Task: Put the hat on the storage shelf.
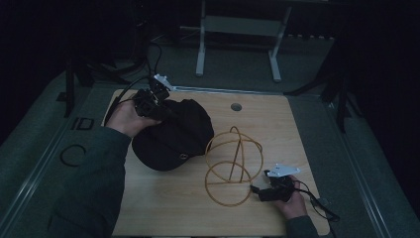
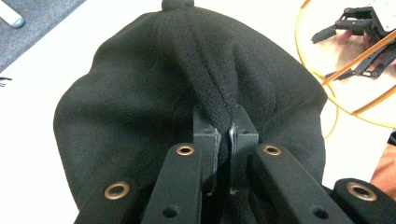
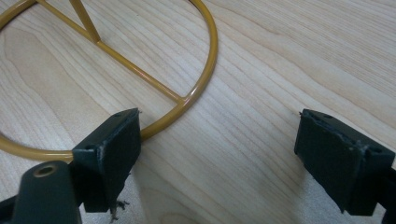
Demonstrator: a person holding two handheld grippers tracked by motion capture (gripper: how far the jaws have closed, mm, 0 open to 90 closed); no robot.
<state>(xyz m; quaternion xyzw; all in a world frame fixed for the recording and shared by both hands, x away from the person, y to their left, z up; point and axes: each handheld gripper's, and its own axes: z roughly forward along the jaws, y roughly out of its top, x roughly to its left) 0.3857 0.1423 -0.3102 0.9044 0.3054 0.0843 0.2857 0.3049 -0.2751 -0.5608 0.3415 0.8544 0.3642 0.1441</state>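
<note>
On table point(image 1: 163, 208): left tool point(image 2: 224, 133) pinching black cap point(image 2: 140, 93); right tool point(image 3: 219, 144) wide beside wire stand point(image 3: 187, 100).

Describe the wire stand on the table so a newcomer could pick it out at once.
Start at the light wooden table. Right of the black cap pinched by the left hand-held gripper, and just left of the open right hand-held gripper, stands the wire stand. It is the one mustard-yellow thing: thin hoops joined by rods, a see-through frame.

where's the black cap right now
In the high view the black cap lies left of centre on the table, beside the gold wire stand, pinched by the left gripper.
</note>
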